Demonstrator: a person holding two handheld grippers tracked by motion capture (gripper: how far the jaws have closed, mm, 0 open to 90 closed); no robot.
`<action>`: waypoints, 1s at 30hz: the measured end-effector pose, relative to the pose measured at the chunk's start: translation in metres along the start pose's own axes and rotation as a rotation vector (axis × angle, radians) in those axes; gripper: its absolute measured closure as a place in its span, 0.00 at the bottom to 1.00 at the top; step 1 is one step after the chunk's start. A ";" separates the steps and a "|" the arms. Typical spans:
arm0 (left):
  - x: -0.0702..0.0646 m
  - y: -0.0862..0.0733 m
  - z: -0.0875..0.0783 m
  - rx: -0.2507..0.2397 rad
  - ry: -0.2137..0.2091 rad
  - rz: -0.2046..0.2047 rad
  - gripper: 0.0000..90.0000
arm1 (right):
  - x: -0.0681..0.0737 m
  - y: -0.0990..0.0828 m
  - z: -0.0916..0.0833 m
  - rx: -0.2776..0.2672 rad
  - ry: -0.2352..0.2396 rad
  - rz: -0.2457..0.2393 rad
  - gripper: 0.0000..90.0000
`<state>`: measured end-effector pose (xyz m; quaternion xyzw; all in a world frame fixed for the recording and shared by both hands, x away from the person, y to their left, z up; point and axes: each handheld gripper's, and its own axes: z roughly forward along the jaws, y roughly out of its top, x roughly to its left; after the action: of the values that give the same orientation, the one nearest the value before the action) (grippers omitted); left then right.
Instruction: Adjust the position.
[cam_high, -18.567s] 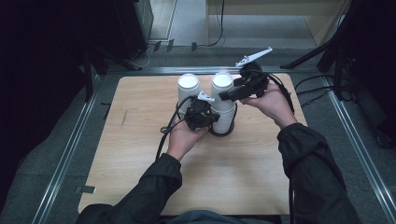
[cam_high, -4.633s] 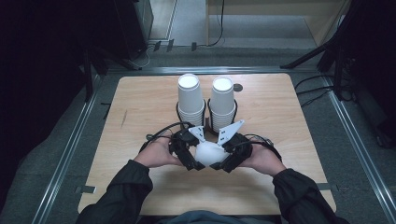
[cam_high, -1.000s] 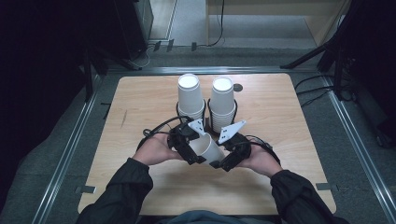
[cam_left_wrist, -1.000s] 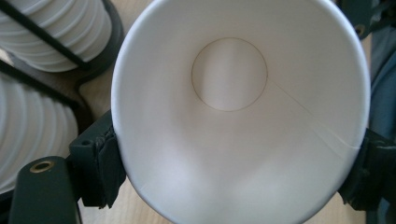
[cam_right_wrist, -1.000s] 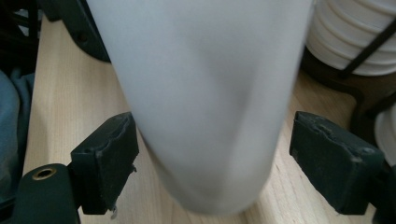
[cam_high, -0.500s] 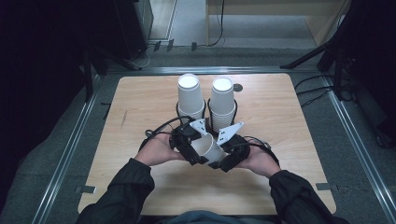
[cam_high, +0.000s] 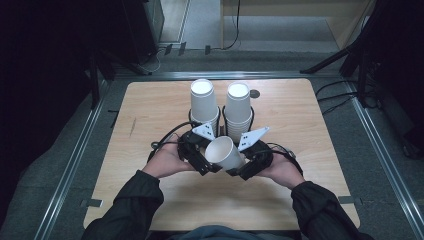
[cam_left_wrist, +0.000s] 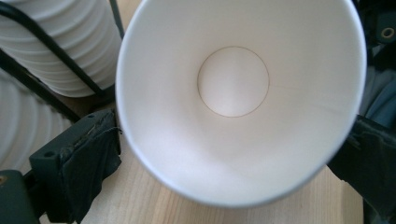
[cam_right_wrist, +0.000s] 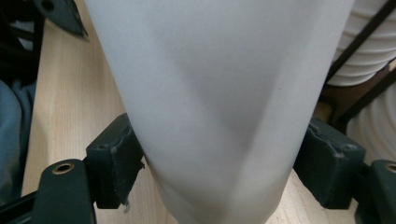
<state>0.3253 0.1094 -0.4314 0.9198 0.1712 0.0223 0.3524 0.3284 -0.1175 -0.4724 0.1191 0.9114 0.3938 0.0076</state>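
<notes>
A white paper cup lies tilted on its side between my two grippers, above the table's near middle. My right gripper is shut on the cup. Its pads press both sides of the cup near the base and crease the wall, having just closed in. The cup's open mouth faces my left gripper. The left jaws have just been opening and now stand wide on either side of the rim, with a pad just clear of it.
Two tall stacks of white cups stand upside down in black wire holders just beyond the grippers. The wooden table is edged by metal rails. Cables trail from both grippers.
Both hands and the cup stay where they were. The left jaws look slightly farther from the cup's rim.
</notes>
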 end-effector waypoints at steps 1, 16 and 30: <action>0.001 -0.002 -0.005 -0.026 0.001 -0.021 0.00 | -0.001 0.000 -0.004 -0.016 -0.008 0.009 0.25; 0.004 -0.011 -0.022 -0.224 -0.039 -0.094 0.14 | -0.003 -0.001 -0.020 -0.110 -0.020 0.063 0.25; 0.000 -0.006 -0.006 -0.257 -0.137 -0.124 0.06 | 0.005 0.003 -0.014 -0.129 0.013 0.045 0.25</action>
<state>0.3223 0.1176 -0.4311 0.8542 0.1989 -0.0405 0.4788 0.3231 -0.1240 -0.4604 0.1363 0.8811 0.4528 0.0005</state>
